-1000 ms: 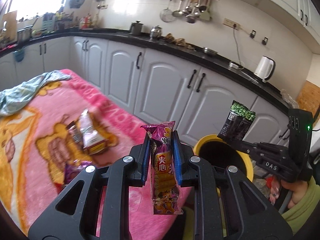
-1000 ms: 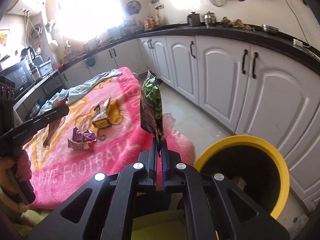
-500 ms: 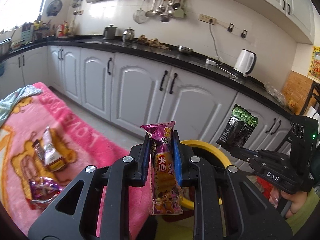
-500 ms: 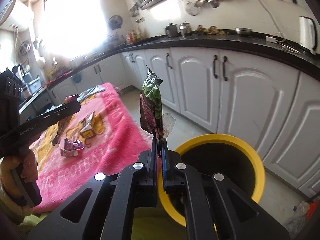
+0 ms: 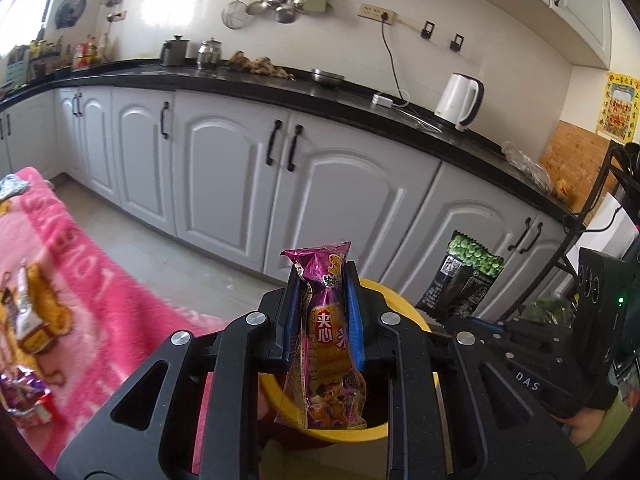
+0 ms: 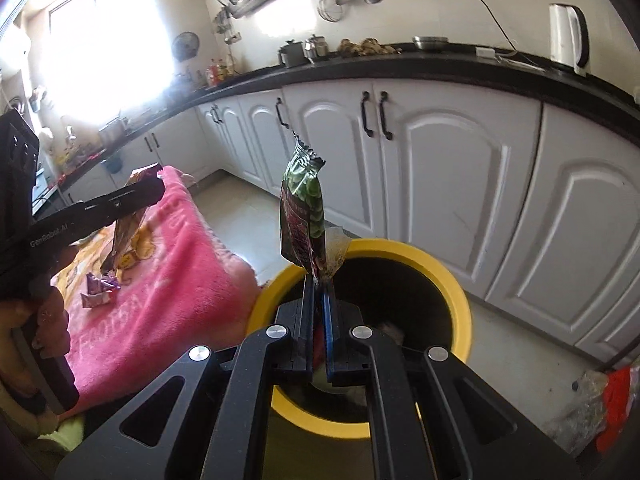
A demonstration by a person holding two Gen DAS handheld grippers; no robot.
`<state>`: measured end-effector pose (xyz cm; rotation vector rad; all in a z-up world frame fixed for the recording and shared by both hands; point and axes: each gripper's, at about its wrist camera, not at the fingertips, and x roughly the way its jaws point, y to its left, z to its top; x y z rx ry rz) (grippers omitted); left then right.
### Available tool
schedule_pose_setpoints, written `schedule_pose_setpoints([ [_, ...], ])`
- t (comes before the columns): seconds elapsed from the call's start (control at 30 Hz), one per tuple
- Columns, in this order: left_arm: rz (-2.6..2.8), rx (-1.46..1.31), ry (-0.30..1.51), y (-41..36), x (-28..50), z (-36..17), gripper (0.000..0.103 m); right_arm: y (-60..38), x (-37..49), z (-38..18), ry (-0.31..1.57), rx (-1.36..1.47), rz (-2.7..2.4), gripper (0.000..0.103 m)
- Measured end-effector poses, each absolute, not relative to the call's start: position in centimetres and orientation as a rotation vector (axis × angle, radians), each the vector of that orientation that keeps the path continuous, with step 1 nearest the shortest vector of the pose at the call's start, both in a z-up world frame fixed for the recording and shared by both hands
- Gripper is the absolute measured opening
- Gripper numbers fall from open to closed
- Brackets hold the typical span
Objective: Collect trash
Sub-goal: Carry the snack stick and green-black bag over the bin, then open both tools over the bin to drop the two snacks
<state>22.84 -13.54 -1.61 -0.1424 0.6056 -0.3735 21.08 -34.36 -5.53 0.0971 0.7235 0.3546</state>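
Both tongs now nearer yellow bin (image 6: 456, 292), cabinets (image 5: 348, 200) behind.

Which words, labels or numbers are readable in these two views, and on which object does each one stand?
"DAS": on the right gripper, seen from the left wrist.
"GenRobot.AI": on the left gripper, seen from the right wrist.
"夹心": on the purple snack wrapper between the left fingers.
Green pea packet: print too small.
Pink blanket: letters cut off and blurred.
Yellow wall poster: unreadable.
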Motion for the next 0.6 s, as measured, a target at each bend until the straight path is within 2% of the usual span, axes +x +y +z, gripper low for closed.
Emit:
schedule_pose_setpoints([
  [0.53, -0.463, -0.173, 0.693, -17.6, 27.3, -5.9, 0.016, -36.3, 23.3, -10.1, 0.833, 0.168, 0.304, 0.005],
  [0.57, -0.463, -0.172, 0.696, -17.7, 27.4, -6.1, 0.016, -36.4, 23.4, -10.3, 0.838, 0.171, 0.3, 0.007],
  [0.6, -0.464, -0.172, 0.701, -17.7, 27.5, -6.3, 0.02, -36.5, 23.6, -10.4, 0.842, 0.172, 0.288, 0.017],
])
